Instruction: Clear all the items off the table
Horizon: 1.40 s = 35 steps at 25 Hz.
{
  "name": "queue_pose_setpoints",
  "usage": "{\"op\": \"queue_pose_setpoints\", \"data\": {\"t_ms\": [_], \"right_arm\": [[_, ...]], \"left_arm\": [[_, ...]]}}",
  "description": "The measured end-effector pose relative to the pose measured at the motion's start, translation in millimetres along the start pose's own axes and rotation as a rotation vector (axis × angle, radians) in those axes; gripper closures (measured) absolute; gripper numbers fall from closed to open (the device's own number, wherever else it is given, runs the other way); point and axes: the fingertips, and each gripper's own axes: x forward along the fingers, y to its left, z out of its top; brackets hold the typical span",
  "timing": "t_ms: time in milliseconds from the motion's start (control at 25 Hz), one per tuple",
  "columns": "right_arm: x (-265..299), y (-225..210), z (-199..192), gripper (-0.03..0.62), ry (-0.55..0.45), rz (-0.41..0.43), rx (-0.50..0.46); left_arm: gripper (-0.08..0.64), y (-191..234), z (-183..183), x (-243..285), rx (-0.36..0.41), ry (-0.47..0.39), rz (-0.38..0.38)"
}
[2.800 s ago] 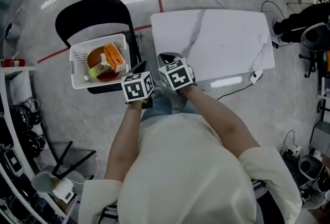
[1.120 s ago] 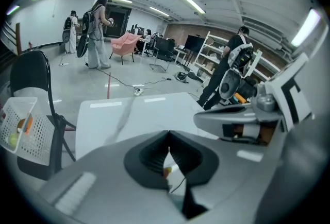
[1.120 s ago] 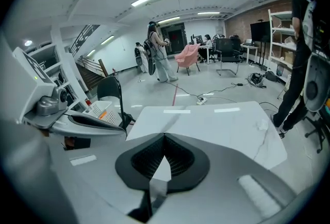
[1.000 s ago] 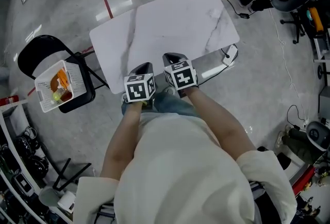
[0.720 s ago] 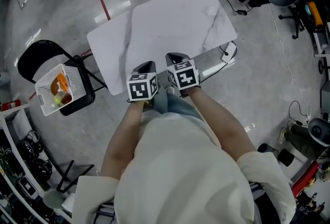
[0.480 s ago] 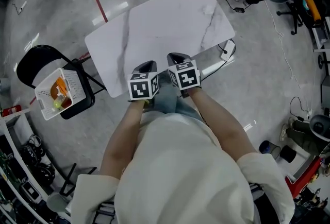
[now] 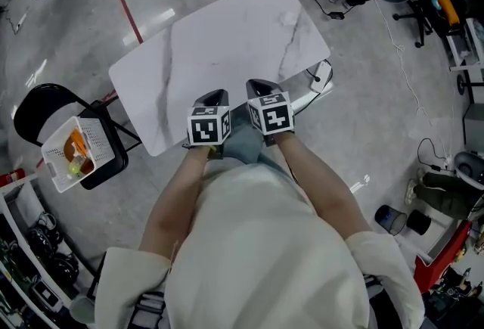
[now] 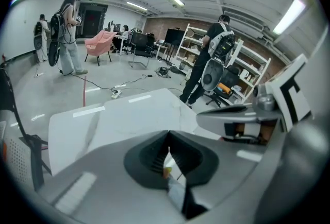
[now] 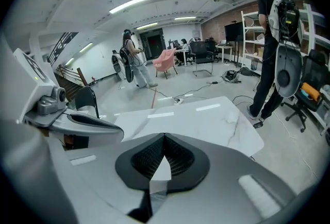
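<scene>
The table (image 7: 219,40), white and marbled, stands ahead in the head view. A black chair (image 7: 30,104) is set well apart from it at the left, and a white basket (image 7: 97,137) rests on the seat with the items (image 7: 74,147) inside. Both forearms (image 7: 181,191) are stretched forward side by side, angled downward. The left gripper (image 7: 213,98) and right gripper (image 7: 259,87) are held close together at the table's near edge. Each pair of jaws is pressed together, with nothing pinched between.
</scene>
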Motion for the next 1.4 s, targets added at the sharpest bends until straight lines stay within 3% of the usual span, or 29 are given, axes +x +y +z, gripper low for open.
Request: {"op": "queue_pose_setpoints", "data": {"t_ms": [840, 1400], "right_arm": [[24.6, -170.4, 63.5, 0.595, 0.041, -0.078, 0.011], [52.6, -232.5, 89.2, 0.594, 0.058, -0.065, -0.001]], "left_arm": [[0.552, -51.5, 103.7, 124.1, -0.013, 0.026, -0.024], [0.552, -60.7, 144.6, 181.5, -0.021, 0.043, 0.005]]}}
